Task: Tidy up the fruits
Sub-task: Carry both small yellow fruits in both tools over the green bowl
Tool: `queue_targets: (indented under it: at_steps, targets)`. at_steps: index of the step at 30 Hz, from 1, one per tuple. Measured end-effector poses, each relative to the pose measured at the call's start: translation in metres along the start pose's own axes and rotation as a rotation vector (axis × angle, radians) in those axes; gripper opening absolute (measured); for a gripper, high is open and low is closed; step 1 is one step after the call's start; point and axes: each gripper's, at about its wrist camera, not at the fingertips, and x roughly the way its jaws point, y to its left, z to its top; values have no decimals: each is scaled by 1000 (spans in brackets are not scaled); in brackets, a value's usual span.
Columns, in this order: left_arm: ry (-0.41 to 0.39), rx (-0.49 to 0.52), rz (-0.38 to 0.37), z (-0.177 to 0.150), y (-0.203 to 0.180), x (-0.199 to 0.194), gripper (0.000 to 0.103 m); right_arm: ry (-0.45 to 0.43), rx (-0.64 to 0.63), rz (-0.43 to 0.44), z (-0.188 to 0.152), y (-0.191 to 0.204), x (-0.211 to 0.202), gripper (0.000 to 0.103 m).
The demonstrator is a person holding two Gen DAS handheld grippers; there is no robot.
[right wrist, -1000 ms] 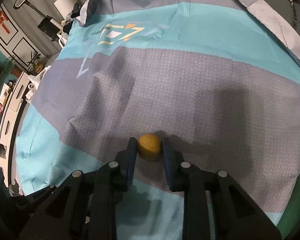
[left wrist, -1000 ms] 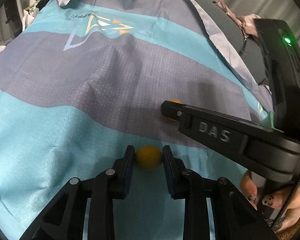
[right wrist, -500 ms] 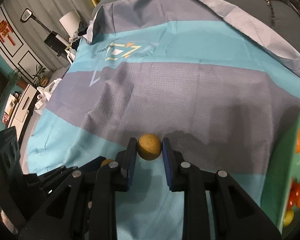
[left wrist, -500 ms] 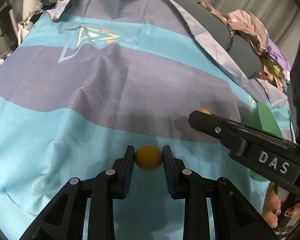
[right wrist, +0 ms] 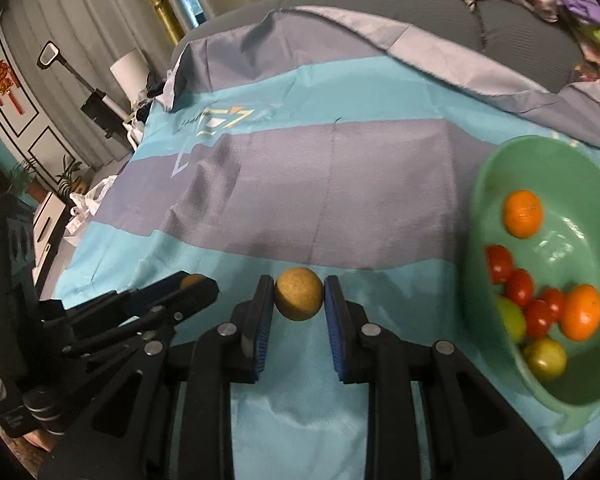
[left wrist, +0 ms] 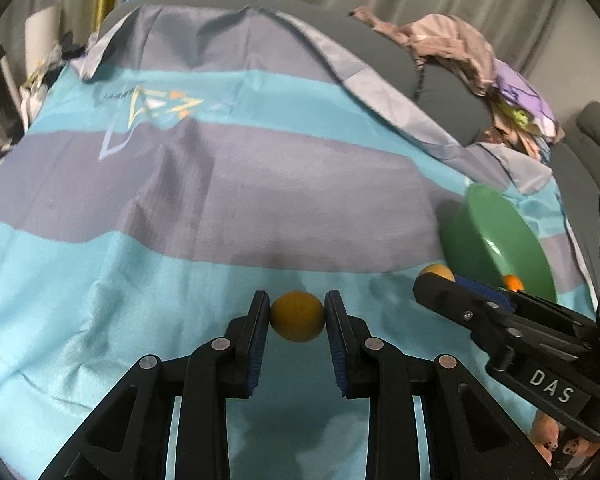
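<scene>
My left gripper (left wrist: 297, 314) is shut on a small round yellow-orange fruit (left wrist: 297, 317), held above the teal and grey cloth. My right gripper (right wrist: 299, 298) is shut on a dull yellow-brown round fruit (right wrist: 299, 299). Each gripper shows in the other's view: the right one (left wrist: 436, 280) at the lower right with its fruit (left wrist: 436, 270) peeking out, the left one (right wrist: 196, 286) at the lower left with its fruit (right wrist: 192, 281). A green bowl (right wrist: 480, 216) at the right holds two oranges (right wrist: 523, 214), several red tomatoes (right wrist: 520, 286) and greenish fruits (right wrist: 546, 358). The bowl (left wrist: 484, 236) also appears in the left wrist view.
The cloth (left wrist: 220, 184) covers a sofa or bed. Crumpled clothes (left wrist: 460, 52) lie on the grey cushion at the back right. A lamp and shelf (right wrist: 112, 92) stand beyond the cloth's left edge. A person's fingers with painted nails (left wrist: 556, 440) hold the right gripper.
Both grippers have lifted their fruits off the cloth and moved right. The green bowl has come into both views, with its fruits now visible in the right wrist view.
</scene>
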Motion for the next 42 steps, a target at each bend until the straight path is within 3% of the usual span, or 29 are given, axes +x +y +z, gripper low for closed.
queue_targets:
  at_steps: [12,19,27,34,42]
  targets:
    - [-74,56,-35,8,-48,-15,29,-128,49,0,-4,-29,-50,26]
    - [-96,103,-67,14,-85,-14,29,-171,99,7,-7,-62,-72,26]
    - [-108,185,-123,19,-130,-8,29,-234,175,-45,-12,-105,-101,26]
    - [-84,229,-169,16,-163,7,29,-252,226,-72,-18,-133,-113,27]
    - [-38,271,-164,8,-187,28,29,-228,286,-92,-24,-155,-109,27]
